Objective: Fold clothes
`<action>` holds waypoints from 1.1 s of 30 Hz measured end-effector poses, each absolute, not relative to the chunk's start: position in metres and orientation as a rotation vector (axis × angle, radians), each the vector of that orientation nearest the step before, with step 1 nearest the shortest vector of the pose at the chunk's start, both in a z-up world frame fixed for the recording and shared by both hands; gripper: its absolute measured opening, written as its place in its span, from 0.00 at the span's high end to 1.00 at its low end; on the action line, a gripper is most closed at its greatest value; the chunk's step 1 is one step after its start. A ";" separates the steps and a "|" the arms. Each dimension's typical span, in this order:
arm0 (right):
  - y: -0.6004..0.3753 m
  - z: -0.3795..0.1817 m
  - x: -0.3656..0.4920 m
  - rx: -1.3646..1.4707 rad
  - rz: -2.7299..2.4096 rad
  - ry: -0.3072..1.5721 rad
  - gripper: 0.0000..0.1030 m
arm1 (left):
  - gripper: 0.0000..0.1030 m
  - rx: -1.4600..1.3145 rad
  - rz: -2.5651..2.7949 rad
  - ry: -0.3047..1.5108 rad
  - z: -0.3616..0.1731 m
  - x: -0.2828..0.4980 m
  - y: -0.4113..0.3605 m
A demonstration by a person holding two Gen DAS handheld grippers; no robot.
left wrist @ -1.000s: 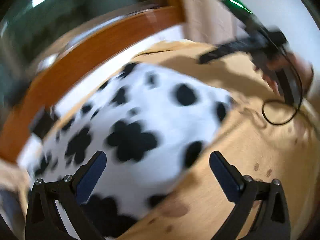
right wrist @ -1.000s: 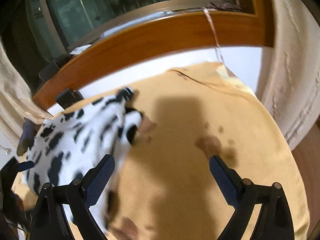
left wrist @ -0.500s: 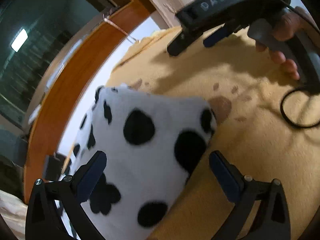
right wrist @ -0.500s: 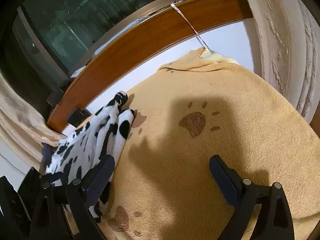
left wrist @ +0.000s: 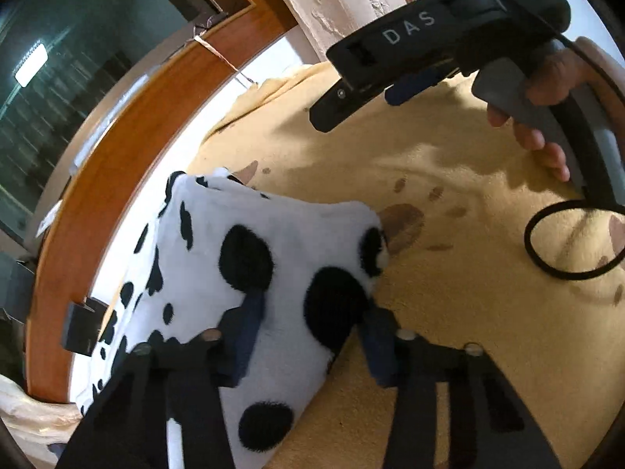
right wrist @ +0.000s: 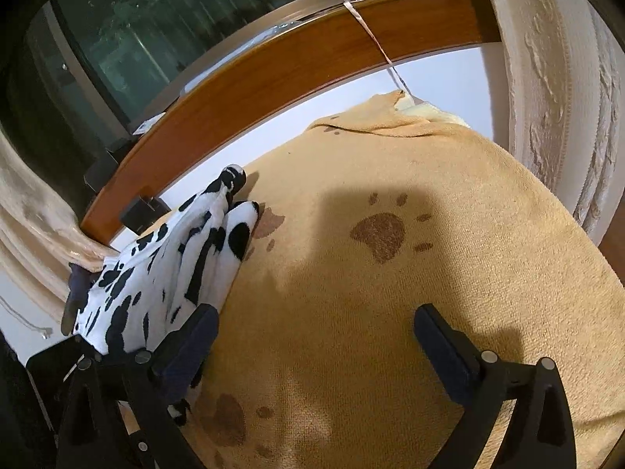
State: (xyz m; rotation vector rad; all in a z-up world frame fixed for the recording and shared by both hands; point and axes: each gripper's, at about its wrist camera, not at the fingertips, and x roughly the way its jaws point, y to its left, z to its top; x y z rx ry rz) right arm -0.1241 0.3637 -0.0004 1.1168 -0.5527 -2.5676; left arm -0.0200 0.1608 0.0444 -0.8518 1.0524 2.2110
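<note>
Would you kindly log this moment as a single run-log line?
step: grasping corner | left gripper: jaws just closing on cow-print garment | right gripper: open, empty, over tan blanket

White black-spotted garment (left wrist: 250, 258) on tan paw-print blanket (right wrist: 390, 273)

Everything sits on a tan fleece blanket (right wrist: 449, 203) with brown paw prints. The cow-spotted garment (left wrist: 242, 258) lies bunched along its left side.

Spotted garment (right wrist: 172, 265), tan paw-print blanket (right wrist: 429, 234), jaws apart
</note>
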 end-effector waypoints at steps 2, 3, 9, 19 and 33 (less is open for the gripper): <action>0.365 -0.001 -0.124 1.110 -2.561 -0.567 0.01 | 0.77 -0.881 2.236 0.958 0.054 -0.029 0.153; 0.365 -0.001 -0.124 1.109 -2.561 -0.568 0.01 | 0.78 -0.909 2.244 0.872 0.062 -0.035 0.146; 0.365 0.000 -0.124 1.110 -2.560 -0.567 0.01 | 0.81 -1.005 2.262 0.501 0.082 -0.059 0.116; 0.366 -0.001 -0.123 1.097 -2.547 -0.590 0.01 | 0.82 -1.006 2.258 0.183 0.083 -0.067 0.087; 0.370 0.006 -0.174 1.220 -2.123 -1.060 0.01 | 0.82 -0.958 2.233 -0.002 0.101 -0.073 0.058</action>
